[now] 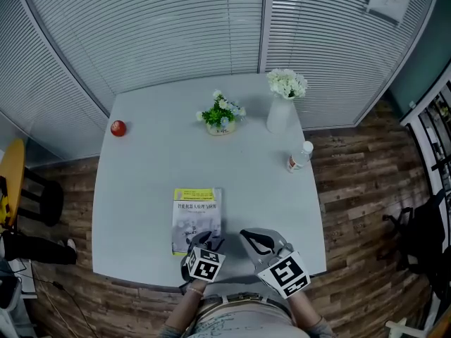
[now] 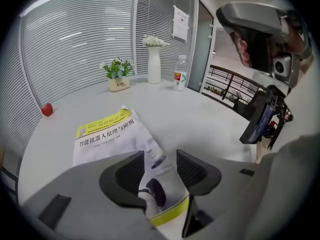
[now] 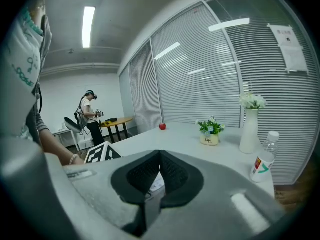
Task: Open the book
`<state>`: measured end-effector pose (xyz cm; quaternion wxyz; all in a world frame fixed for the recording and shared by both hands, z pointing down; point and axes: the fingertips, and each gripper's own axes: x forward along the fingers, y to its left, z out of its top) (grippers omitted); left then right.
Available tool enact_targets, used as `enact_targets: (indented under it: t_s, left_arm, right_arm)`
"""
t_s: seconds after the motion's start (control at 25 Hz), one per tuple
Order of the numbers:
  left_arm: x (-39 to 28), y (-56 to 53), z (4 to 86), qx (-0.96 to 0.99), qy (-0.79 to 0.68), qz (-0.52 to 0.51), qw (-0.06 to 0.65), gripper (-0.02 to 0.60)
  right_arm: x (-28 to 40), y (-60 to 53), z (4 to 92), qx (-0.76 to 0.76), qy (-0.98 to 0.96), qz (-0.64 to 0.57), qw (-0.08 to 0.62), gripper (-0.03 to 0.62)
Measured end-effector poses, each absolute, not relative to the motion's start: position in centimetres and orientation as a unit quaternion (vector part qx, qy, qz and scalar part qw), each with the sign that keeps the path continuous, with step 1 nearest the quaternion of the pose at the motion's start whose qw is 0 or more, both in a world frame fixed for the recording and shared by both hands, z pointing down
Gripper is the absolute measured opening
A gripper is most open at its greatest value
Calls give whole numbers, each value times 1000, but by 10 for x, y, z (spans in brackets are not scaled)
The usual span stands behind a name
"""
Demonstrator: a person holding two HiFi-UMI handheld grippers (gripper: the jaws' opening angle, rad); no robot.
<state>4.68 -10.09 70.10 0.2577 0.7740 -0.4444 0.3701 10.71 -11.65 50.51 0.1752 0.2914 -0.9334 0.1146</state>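
A closed book [image 1: 196, 213] with a white cover and a yellow band lies flat on the grey table [image 1: 141, 189], near its front edge. In the left gripper view the book [image 2: 107, 134] stretches away from the jaws, its near end showing in the gap between them. My left gripper [image 1: 206, 243] hovers over that near end, open [image 2: 160, 171], and the pads do not press on the cover. My right gripper [image 1: 255, 243] is just right of the book, shut [image 3: 159, 169] with nothing between its pads.
A red apple [image 1: 118, 128] sits at the table's far left. A small flower pot [image 1: 221, 116], a white vase [image 1: 282, 104] and a plastic bottle [image 1: 300, 155] stand at the back and right. A person [image 3: 89, 114] stands by another table in the distance.
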Motion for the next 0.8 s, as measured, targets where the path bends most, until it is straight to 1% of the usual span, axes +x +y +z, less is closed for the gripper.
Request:
enact_targets:
  t_s: [0.28, 0.8]
  left_arm:
    - [47, -103, 716, 764, -440, 398, 254, 213]
    - [33, -107, 696, 757, -482, 347, 274, 215]
  right_arm:
    - [119, -117, 508, 297, -932, 116, 173, 3]
    - [128, -113, 517, 299, -931, 117, 174, 3]
